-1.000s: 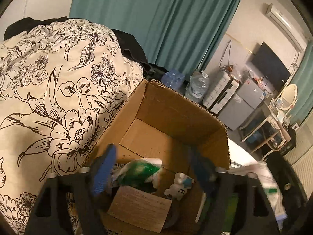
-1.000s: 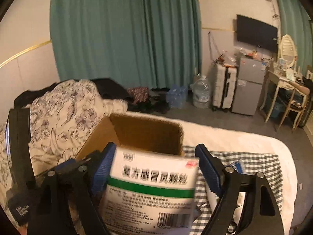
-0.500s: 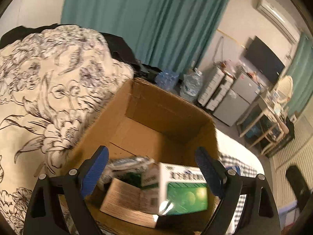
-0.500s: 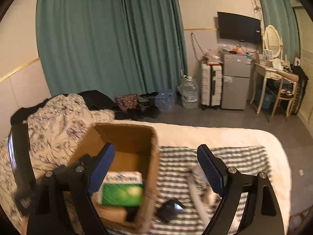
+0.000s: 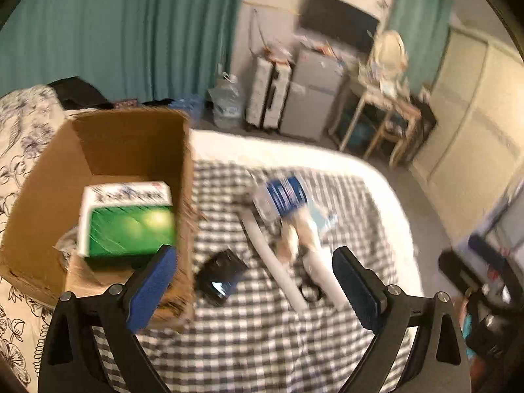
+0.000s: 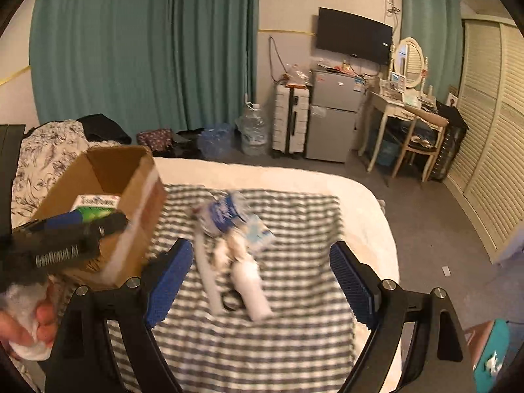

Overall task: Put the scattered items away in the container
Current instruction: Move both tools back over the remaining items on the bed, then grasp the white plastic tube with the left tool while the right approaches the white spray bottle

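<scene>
An open cardboard box (image 5: pixel 183 177) (image 6: pixel 144 203) stands at the left of the checked cloth (image 5: pixel 249 344) (image 6: pixel 288 327). A green and white medicine box (image 5: pixel 127 219) (image 6: pixel 95 204) lies inside it. A blue-labelled bottle (image 5: pixel 281 196) (image 6: pixel 222 213), a white tube (image 5: pixel 278 268) (image 6: pixel 206 271), a white bottle (image 6: pixel 252 288) and a black device (image 5: pixel 222 276) lie scattered on the cloth. My left gripper (image 5: pixel 252 291) is open and empty, beside the box. My right gripper (image 6: pixel 258 281) is open and empty above the scattered items.
A flowered duvet (image 5: pixel 23 137) lies left of the box. Beyond the bed stand a suitcase (image 6: pixel 291 118), a small fridge (image 6: pixel 334 114), a water jug (image 6: pixel 252 131) and a dressing table with chair (image 6: pixel 406 121). Teal curtains hang behind.
The medicine box left my right gripper and now lies in the cardboard box. Both grippers have swung right, away from the box and toward the items on the cloth.
</scene>
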`<state>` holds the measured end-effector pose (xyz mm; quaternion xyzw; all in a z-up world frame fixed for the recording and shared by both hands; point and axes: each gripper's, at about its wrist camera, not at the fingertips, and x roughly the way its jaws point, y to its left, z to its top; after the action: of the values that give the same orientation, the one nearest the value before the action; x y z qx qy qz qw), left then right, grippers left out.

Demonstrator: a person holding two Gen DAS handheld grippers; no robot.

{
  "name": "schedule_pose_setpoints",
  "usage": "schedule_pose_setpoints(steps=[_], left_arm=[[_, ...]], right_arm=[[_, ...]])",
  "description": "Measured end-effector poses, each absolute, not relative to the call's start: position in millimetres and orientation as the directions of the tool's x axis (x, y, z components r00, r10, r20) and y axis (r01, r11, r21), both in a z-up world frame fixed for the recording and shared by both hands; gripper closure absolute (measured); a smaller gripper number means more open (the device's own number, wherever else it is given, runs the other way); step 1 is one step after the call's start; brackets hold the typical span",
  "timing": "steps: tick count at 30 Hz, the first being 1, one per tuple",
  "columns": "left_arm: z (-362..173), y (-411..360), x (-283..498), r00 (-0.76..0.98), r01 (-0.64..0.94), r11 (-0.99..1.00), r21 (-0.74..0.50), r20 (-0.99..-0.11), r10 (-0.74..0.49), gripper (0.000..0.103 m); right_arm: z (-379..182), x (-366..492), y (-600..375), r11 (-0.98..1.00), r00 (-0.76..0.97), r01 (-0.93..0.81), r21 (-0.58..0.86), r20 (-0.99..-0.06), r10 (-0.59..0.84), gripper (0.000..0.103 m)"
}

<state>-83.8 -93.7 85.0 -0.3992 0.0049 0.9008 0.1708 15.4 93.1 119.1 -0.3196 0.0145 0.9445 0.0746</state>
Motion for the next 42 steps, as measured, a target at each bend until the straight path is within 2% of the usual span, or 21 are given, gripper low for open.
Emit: schedule_pose_setpoints(steps=[12,16,26,29,32,33,34,35,38,40,42], left_arm=[[11.1,-42.2,-96.4,-0.544,-0.287,-0.958,0.012,-0.825,0.152,0.005],[-11.9,-34.8,-108.1,-0.506,-0.272,-0.962,0.021,-0.854,0.124,0.005],[-51.0,-22.2,-145.3,-0.478,-0.215,-0.977,0.007,-0.873,0.099,0.005],[-53.9,-14.8,-147.5,-0.517,-0.243,-0.970,0.034,-0.850,0.100,0.005],[-59.1,-4.7,-146.5,-0.519,-0.291,-0.954,0.069,-0.849,0.097,0.013],[-59.5,-2.4,-145.6,-0.516,-0.304,-0.950,0.066,-0.850,0.106,0.027],[-61.4,-0.8,-145.2,-0.496,-0.319,-0.947,0.048,-0.859,0.123,0.055],[-65.6,-0.6,-146.0,-0.461,-0.328,-0.944,0.021,-0.876,0.140,0.063],[-65.9,-8.1,-149.0,-0.438,-0.325,-0.945,-0.030,-0.881,0.178,0.070],[-60.9,-17.3,-154.4,-0.408,-0.300,-0.950,-0.085,-0.889,0.208,0.080],[-52.2,-25.3,-158.2,-0.392,-0.274,-0.953,-0.130,-0.890,0.234,0.083]], right_arm=[[59.5,12.0,130.9,-0.994,-0.777,-0.076,0.078,-0.630,0.010,0.017],[37.0,0.0,140.5,-0.993,-0.764,-0.067,0.097,-0.645,-0.011,0.017],[-3.7,-25.6,138.4,-0.998,-0.735,-0.020,0.057,-0.678,-0.024,0.018],[-11.7,-29.1,141.9,-0.997,-0.720,-0.025,0.075,-0.693,-0.034,0.018],[-14.6,-32.1,144.4,-0.996,-0.714,-0.032,0.088,-0.699,-0.039,0.018],[-15.4,-32.4,144.4,-0.996,-0.713,-0.035,0.085,-0.701,-0.035,0.018],[-16.1,-32.4,144.3,-0.996,-0.712,-0.039,0.082,-0.702,-0.030,0.018],[-16.4,-32.5,144.3,-0.996,-0.711,-0.041,0.083,-0.702,-0.029,0.018],[-15.4,-32.6,145.2,-0.995,-0.710,-0.050,0.083,-0.704,-0.023,0.018],[-13.9,-32.2,146.2,-0.995,-0.709,-0.057,0.087,-0.705,-0.021,0.018],[-12.3,-31.8,146.6,-0.994,-0.710,-0.062,0.095,-0.704,-0.023,0.018]])
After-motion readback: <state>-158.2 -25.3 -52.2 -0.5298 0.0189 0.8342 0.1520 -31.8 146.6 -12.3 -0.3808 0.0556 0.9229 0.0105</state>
